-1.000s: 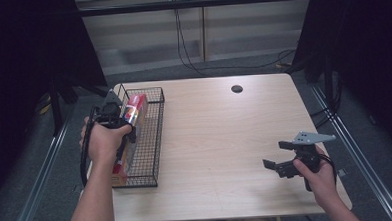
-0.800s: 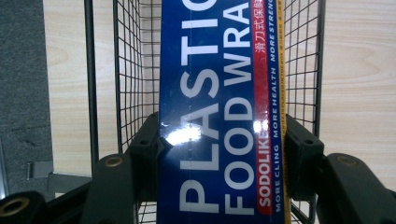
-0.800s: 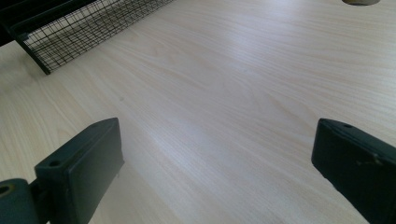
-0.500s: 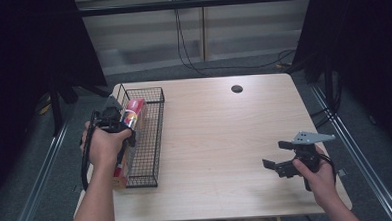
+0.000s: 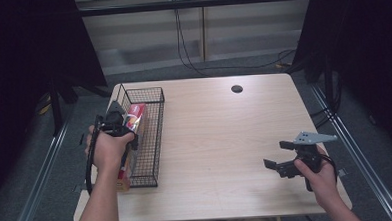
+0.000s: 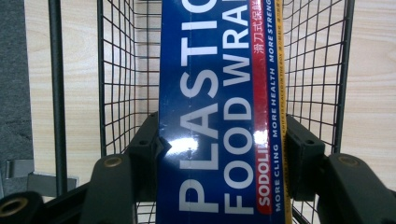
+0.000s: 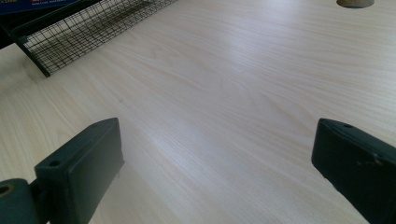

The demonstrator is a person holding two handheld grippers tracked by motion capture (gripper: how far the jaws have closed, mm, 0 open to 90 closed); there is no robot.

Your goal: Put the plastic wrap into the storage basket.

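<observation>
A long blue box of plastic food wrap point(image 6: 219, 116) runs lengthwise inside the black wire basket point(image 6: 121, 70), with mesh on both sides of it. My left gripper point(image 6: 224, 144) is shut on the box, one pad pressed against each long side. In the high view the box point(image 5: 134, 118) shows its red and white top, with the left gripper point(image 5: 115, 125) over the basket point(image 5: 153, 142) at the table's left edge. Whether the box rests on the basket floor I cannot tell. My right gripper point(image 5: 275, 154) hovers open and empty near the front right, its jaws wide apart point(image 7: 215, 158).
The basket point(image 7: 84, 32) lies along the left side of the pale wooden table point(image 5: 220, 129). A round cable hole point(image 5: 236, 88) sits near the far edge. Dark curtains and cables stand behind the table.
The left hand has shifted slightly toward the near edge, and the box's far end has come a little lower over the basket. The right hand has stayed still.
</observation>
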